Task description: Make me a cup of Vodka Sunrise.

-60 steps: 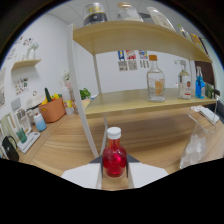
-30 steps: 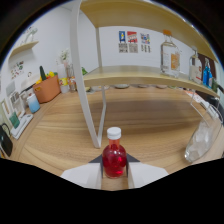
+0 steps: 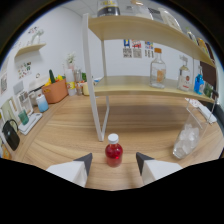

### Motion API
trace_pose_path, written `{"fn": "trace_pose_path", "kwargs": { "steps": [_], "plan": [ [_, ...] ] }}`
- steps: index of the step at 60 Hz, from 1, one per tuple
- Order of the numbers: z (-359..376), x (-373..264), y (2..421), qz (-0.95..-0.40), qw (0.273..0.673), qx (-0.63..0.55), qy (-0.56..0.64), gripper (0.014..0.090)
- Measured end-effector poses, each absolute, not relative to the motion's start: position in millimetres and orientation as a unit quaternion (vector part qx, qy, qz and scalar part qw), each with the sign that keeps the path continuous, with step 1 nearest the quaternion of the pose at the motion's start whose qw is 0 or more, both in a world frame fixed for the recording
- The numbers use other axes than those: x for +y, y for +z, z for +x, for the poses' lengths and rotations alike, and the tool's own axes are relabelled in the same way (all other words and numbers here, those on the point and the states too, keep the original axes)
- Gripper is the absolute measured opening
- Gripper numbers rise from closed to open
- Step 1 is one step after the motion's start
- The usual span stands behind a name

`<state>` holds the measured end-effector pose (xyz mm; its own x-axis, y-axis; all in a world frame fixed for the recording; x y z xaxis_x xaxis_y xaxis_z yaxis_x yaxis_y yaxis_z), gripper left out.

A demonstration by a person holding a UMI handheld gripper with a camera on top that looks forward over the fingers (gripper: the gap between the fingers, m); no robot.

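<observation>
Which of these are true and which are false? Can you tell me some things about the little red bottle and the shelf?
1. The small red bottle has a white cap. True.
2. The gripper fingers squeeze the red bottle tight. False: the fingers are open, with a gap on each side of the bottle standing between them.
3. A clear glass bottle stands on the wooden shelf. True.
4. The red bottle lies on its side. False: it stands upright on the wooden table.
5. The orange pot sits on the top shelf. False: it sits on the table.
</observation>
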<state>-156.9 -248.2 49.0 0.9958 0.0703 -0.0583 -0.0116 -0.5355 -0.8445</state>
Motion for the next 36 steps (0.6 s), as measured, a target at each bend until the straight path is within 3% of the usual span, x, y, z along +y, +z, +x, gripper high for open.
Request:
{"fn": "trace_pose_path", "kwargs": {
  "steps": [20,36],
  "plan": [
    [-103,-303,162,-0.837,0.546,-0.02,0.042,0.0866],
    [-13,-335,163,-0.838,0.545,0.013,0.014,0.0857]
  ]
}}
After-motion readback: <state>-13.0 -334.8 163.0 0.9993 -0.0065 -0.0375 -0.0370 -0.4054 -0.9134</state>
